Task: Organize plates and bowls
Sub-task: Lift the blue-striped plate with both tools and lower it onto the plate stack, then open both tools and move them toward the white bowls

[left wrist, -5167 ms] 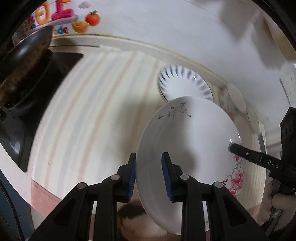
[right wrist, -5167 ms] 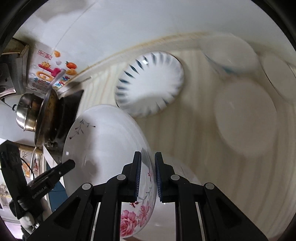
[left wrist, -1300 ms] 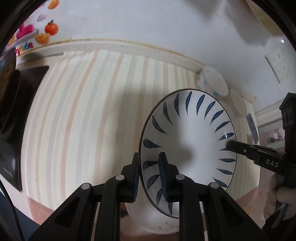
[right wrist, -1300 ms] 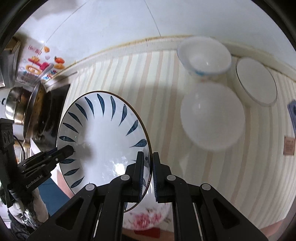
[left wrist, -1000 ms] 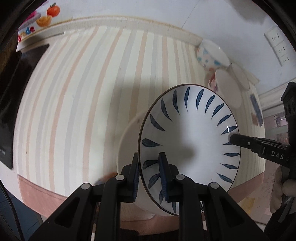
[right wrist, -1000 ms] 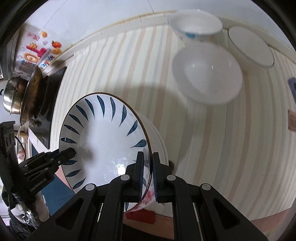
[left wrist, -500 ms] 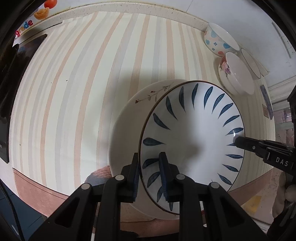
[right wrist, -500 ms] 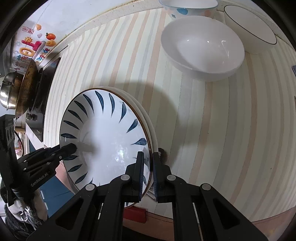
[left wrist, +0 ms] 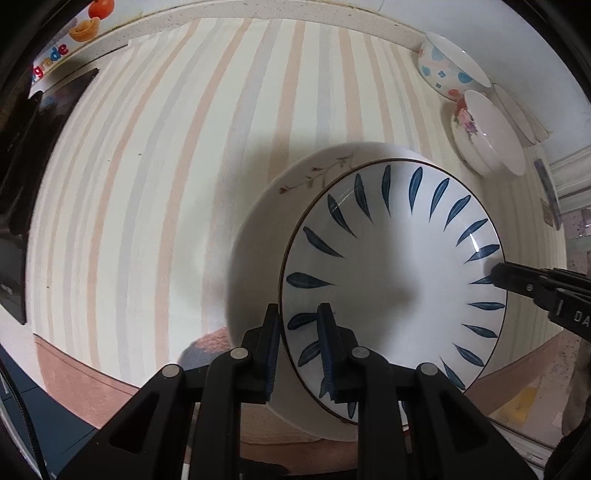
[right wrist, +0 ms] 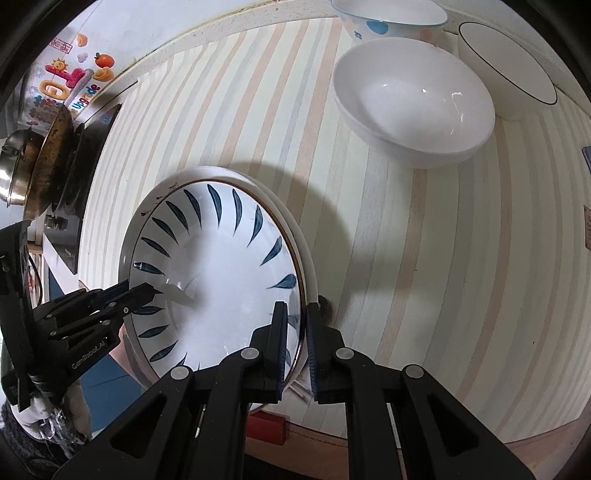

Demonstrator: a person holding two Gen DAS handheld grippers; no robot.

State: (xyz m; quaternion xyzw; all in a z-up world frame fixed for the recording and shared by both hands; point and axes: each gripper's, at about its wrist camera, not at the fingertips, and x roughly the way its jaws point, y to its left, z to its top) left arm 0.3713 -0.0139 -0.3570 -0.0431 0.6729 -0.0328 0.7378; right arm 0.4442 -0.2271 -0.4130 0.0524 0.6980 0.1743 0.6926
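Observation:
A white plate with blue leaf marks (left wrist: 399, 284) is held by both grippers, one on each side of its rim. My left gripper (left wrist: 298, 332) is shut on its near rim; my right gripper (right wrist: 296, 328) is shut on the opposite rim. The blue-leaf plate (right wrist: 218, 273) sits low over a larger white plate with a twig motif (left wrist: 295, 181), whose rim (right wrist: 288, 218) shows around it. I cannot tell whether the two plates touch.
Three bowls stand at the back right of the striped counter (right wrist: 424, 258): a dotted one (right wrist: 388, 18), a plain white one (right wrist: 413, 107) and one with a dark rim (right wrist: 506, 62). A stove with a pan (right wrist: 55, 155) is at the left. The counter's front edge is near.
Both grippers have lowered the blue-leaf plate down over the twig plate near the counter's front edge. Five seconds ago they held the twig plate instead.

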